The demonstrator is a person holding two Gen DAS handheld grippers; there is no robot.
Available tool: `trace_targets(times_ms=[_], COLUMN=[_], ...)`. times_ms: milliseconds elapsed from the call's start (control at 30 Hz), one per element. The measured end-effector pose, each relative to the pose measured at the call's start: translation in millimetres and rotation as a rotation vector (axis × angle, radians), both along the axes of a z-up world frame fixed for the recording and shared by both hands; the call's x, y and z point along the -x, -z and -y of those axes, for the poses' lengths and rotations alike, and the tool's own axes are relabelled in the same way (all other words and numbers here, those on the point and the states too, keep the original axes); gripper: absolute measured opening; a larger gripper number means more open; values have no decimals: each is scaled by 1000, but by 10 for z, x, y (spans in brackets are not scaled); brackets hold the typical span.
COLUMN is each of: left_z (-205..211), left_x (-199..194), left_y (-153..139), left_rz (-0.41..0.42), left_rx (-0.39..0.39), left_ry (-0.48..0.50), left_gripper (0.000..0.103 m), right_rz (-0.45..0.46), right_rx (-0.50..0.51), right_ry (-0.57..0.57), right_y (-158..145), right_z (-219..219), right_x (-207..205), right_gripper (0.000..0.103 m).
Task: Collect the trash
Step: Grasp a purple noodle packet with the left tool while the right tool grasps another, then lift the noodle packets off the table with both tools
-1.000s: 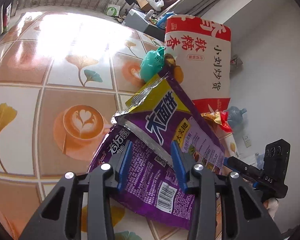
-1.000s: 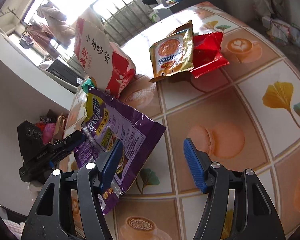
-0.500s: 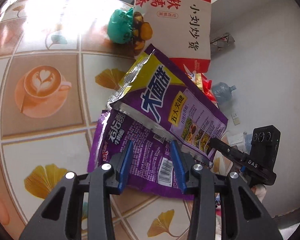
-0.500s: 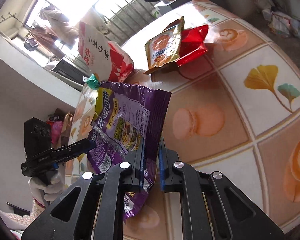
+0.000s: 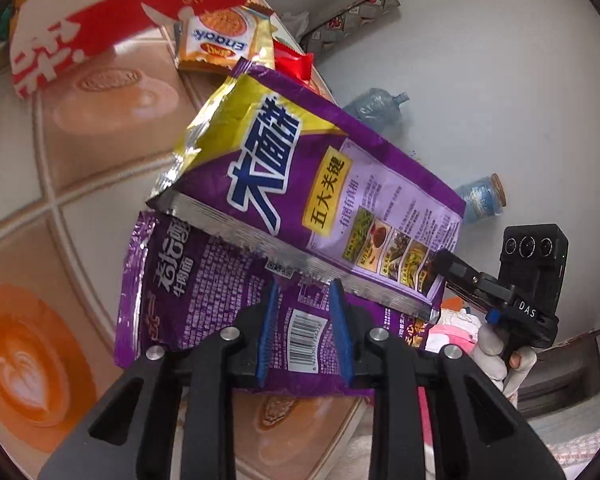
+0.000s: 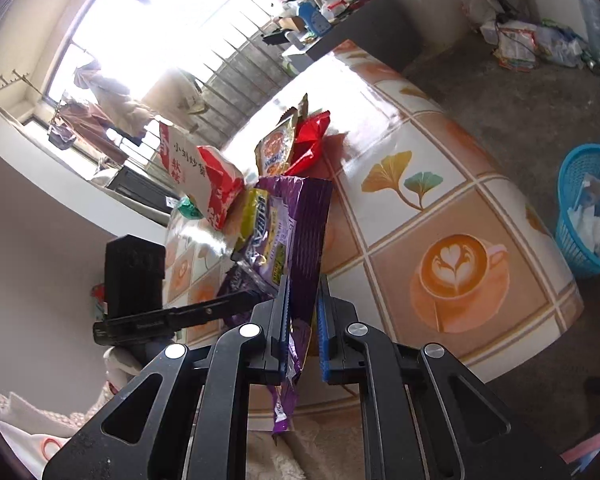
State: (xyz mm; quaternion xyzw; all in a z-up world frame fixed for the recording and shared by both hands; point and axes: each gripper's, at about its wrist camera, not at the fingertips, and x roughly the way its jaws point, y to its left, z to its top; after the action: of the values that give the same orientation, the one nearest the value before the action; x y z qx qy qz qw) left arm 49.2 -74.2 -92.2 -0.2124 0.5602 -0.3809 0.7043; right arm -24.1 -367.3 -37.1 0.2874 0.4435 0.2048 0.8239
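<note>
My right gripper (image 6: 303,308) is shut on a purple and yellow noodle wrapper (image 6: 296,224) and holds it lifted above the table; the wrapper also shows in the left wrist view (image 5: 312,192), with the right gripper's fingertip on its lower right corner. A second purple wrapper with a barcode (image 5: 220,304) lies flat on the table near its edge. My left gripper (image 5: 304,320) is open, its blue pads just above that flat wrapper, one on each side of the barcode. An orange snack packet (image 6: 276,148) and a red wrapper (image 6: 310,138) lie further along the table.
A large red and white bag (image 6: 196,172) stands on the tiled table (image 6: 460,208). A blue waste basket (image 6: 588,208) with trash in it stands on the floor at the right, beyond the table edge. Water jugs (image 5: 376,104) are on the floor.
My right gripper has closed on the purple and yellow wrapper and lifted it off the table. My left gripper has narrowed and shifted toward the table edge over the flat purple wrapper.
</note>
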Motion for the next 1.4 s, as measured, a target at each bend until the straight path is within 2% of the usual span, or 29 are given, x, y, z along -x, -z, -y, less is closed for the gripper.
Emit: trace_targets(times_ms=[200,367,600,700,800,933,1000,1100,1133,1200,1267,1300,1333,1400], left_z=[137,206,151,-79,-327,-642,-708,-644,-548,-315,-51,-13,-38,-80], left_x=[63,143,185,193,212,237,259,382,399,389,285,256,231,166], left_y=[26,58,90,106,55,-184,-351,-623,-686,-686,-574,-461,-336,-146], left_rz=[-2,-2,-5,-7,2,75,131,217,239,261,256,235,199,127], left_rx=[17,33,51,49,35,53,90,184,186,112,-58,-112,-129,-126], left_ry=[28,33,42,22,-40,-116,-131,-81,-52,-3,18,20,18,-6], left_gripper=[25,25,23,23,23,23,23,23,23,23,23,23,23,22], right_rz=[61,65,4,-58,-137,-185,-165,-152,-154,-160,-159,-150,-133,-89], right_rx=[-139,-136,-77,-55,-33,-146,-132,-121,-122,-129,-145,-151,-153,-146], right_ry=[-85,-140,-228,-251,-261,-249,-245,-236,-232,-226,-223,-221,-217,-191], right_y=[-110,-70,124,282,477,640,629,620,619,637,630,597,555,439], right_z=[-200,-428,-753,-848,-945,-940,-953,-1000,-1006,-1003,-989,-965,-920,-809], right_x=[-152,-424,-776,-916,-1026,-1085,-1088,-1101,-1100,-1122,-1115,-1101,-1075,-998], right_gripper=[10,10,10,10,11,9,9,9,9,10,21,26,33,38])
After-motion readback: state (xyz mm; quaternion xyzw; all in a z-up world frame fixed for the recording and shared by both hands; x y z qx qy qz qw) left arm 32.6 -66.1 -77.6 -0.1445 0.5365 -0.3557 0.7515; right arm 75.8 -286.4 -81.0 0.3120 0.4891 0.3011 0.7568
